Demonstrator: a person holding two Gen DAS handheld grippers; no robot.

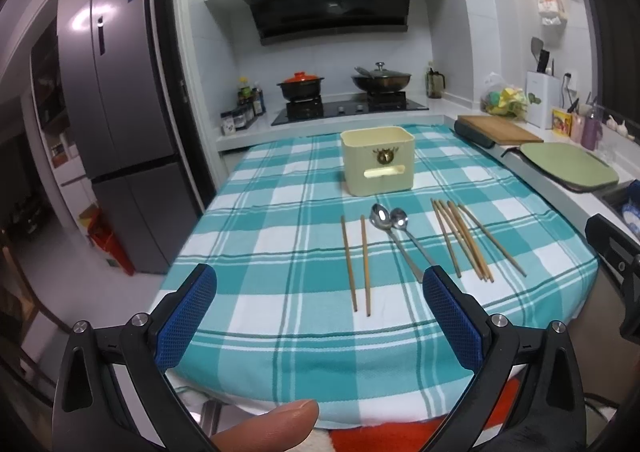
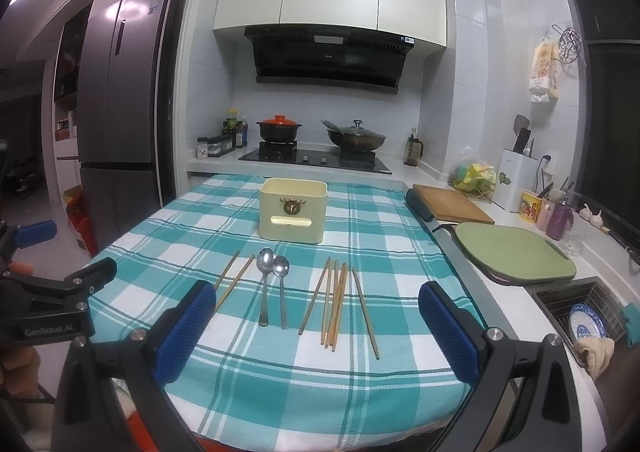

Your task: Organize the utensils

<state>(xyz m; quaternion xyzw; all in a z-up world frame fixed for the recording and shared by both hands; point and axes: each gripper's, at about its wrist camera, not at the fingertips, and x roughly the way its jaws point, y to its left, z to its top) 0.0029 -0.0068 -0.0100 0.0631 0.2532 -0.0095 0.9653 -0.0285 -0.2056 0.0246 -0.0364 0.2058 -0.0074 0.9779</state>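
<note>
A cream utensil holder (image 1: 377,160) (image 2: 293,210) stands upright in the middle of the teal checked tablecloth (image 1: 280,252) (image 2: 400,252). In front of it lie two metal spoons (image 1: 394,230) (image 2: 272,284), a pair of wooden chopsticks (image 1: 356,264) (image 2: 234,280) to their left, and several more chopsticks (image 1: 468,240) (image 2: 336,304) to their right. My left gripper (image 1: 320,284) hovers open above the near table edge, short of the pair and the spoon handles. My right gripper (image 2: 318,294) is open too, held back above the near edge, nothing between its fingers.
Right of the table a counter holds a wooden board (image 2: 456,205), a green board (image 2: 516,252) and a sink with a dish rack (image 2: 580,312). A stove with two pots (image 2: 316,147) is behind. A fridge (image 1: 116,111) stands left. A thumb (image 1: 272,428) shows below.
</note>
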